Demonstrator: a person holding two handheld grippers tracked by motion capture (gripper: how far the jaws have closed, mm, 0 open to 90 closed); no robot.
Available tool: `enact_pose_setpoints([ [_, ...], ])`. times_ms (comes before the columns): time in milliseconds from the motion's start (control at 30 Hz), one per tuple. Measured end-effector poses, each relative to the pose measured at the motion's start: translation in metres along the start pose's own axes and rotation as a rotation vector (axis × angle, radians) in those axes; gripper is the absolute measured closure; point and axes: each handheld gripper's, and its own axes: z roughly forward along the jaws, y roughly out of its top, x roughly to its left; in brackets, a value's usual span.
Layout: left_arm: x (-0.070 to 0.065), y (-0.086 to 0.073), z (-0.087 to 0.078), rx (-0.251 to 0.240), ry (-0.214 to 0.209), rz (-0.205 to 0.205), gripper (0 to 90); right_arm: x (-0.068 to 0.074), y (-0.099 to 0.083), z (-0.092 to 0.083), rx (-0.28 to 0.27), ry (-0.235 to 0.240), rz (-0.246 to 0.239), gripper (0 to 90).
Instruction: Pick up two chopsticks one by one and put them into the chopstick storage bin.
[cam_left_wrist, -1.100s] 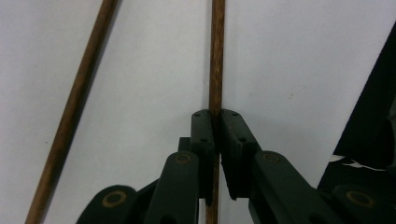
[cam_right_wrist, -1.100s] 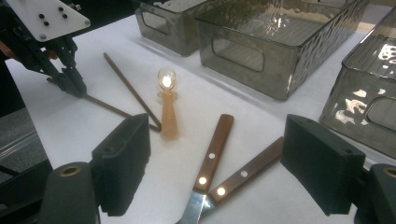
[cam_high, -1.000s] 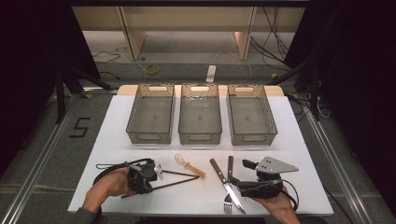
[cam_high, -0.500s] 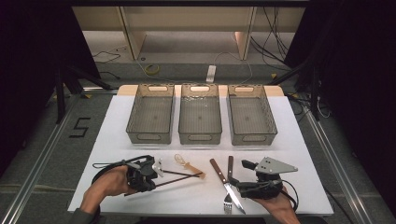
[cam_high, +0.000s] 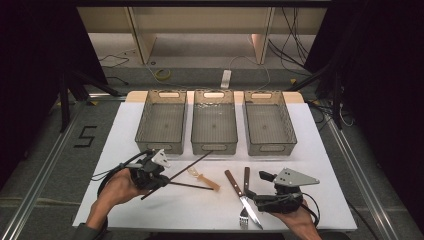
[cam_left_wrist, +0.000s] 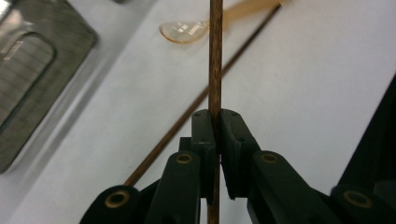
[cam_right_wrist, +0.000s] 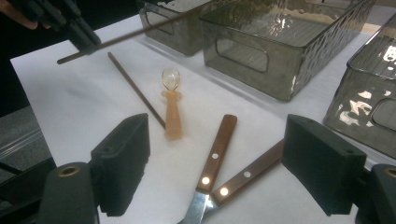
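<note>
My left gripper (cam_left_wrist: 215, 140) has its jaws clamped on a dark wooden chopstick (cam_left_wrist: 215, 56), which runs straight up between the pads and on past them; from the high view that stick (cam_high: 187, 165) slants off the white table (cam_high: 320, 150) toward the near wall of the middle bin (cam_high: 214, 148), clear of the surface. The second chopstick (cam_high: 190, 185) lies flat on the table just beyond my left gripper (cam_high: 150, 172), its far end touching the handle of a translucent orange spoon (cam_high: 204, 178). My right gripper (cam_right_wrist: 219, 163) sits with its jaws wide apart and nothing between them (it rests low at the table's near edge), looking over the wooden handles of a knife (cam_right_wrist: 215, 151) and a fork (cam_right_wrist: 250, 175) that cross just ahead of it. Three grey bins stand side by side at the back, the left bin (cam_high: 161, 122) and right bin (cam_high: 269, 122) flanking the middle one.
</note>
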Motion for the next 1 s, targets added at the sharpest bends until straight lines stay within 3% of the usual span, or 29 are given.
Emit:
enact_pose_setpoints([
  [233,0.011,0.003,-0.006,-0.073,0.058,-0.125,84.1,-0.001,0.0,0.0,-0.002,0.0,0.002,24.0],
  [367,0.019,0.004,-0.01,-0.131,0.07,-0.194,84.1,-0.002,0.0,0.0,-0.004,-0.004,0.006,24.0],
  [600,0.03,0.007,-0.019,-0.173,0.118,-0.239,84.1,-0.003,0.0,-0.001,-0.015,-0.008,0.014,23.9],
  [733,0.04,0.008,-0.022,-0.222,0.106,-0.281,84.1,-0.003,0.0,-0.002,-0.022,-0.009,0.014,23.8],
  [1000,0.06,0.015,-0.03,-0.264,0.158,-0.317,84.1,-0.004,0.0,-0.003,-0.034,-0.014,0.017,23.8],
])
